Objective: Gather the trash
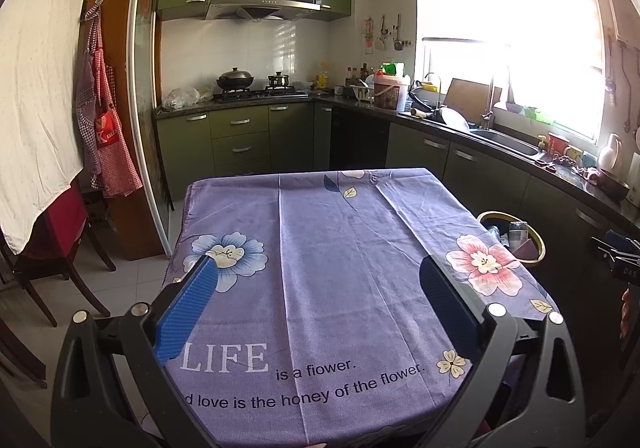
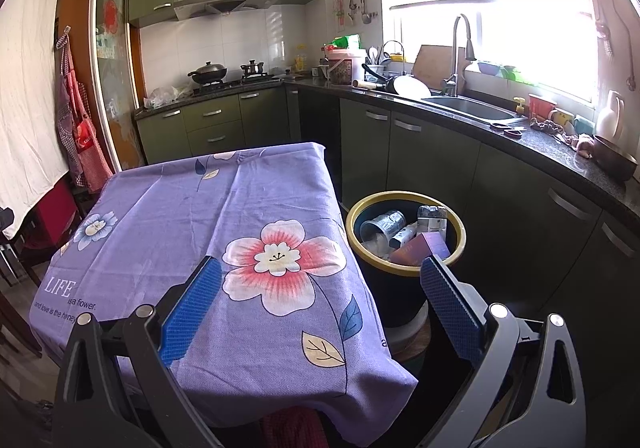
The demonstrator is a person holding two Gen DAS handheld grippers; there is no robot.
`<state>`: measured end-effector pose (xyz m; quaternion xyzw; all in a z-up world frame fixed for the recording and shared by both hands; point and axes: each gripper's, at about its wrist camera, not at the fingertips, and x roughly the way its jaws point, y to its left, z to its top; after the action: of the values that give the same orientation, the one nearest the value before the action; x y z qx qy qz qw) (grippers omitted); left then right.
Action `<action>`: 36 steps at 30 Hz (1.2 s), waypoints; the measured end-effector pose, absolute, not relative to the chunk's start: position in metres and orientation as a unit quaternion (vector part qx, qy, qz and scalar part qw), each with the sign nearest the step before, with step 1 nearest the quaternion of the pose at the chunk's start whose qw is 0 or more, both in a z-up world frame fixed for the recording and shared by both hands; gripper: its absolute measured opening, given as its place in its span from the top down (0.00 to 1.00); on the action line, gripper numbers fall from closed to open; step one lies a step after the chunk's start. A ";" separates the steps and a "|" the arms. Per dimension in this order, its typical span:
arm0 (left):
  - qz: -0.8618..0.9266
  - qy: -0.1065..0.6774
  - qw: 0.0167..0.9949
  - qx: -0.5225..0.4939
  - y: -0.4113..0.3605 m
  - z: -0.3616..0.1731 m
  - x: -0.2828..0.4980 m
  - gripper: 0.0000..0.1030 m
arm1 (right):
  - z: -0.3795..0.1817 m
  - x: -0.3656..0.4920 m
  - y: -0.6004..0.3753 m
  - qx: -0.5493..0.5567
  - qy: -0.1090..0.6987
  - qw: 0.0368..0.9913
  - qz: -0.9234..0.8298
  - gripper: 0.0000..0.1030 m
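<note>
- Looking at the purple flowered tablecloth [image 1: 340, 268], no trash is seen left on it, so the collecting looks pretty much finished.
- Left gripper [image 1: 320, 300] is held spread wide over the near part of the table, nothing between the blue pads [image 1: 188, 308].
- Right gripper [image 2: 320, 304] is spread wide too and empty, hanging over the near right corner of the cloth with the bin [image 2: 404, 248] just past it.
- All the trash is found in that yellow-rimmed bin, which is parked on the floor right beside the table's right edge.
- Counted in the bin: one clear plastic cup [image 2: 382, 226], one purple box [image 2: 424, 248], one small white tube [image 2: 402, 236], one crumpled silver wrapper or bottle [image 2: 432, 218]. Anything buried below can't be made out.
- To wrap the step up well, a last sweep of both table edges and the floor by the bin is probably worth doing, with the jaws kept clear of the cloth folds so nothing gets dragged.
</note>
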<state>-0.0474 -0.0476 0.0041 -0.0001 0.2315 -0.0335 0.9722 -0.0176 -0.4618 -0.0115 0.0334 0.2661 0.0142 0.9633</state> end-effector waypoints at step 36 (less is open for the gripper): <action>-0.037 0.240 0.970 0.003 -0.046 0.002 -0.041 0.07 | -0.019 -0.012 -0.462 0.035 0.274 0.961 0.016 0.05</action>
<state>-0.0411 -0.0458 0.0018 0.0029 0.2397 -0.0366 0.9702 -0.0119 -0.4616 -0.0191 0.0349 0.2743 0.0164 0.9609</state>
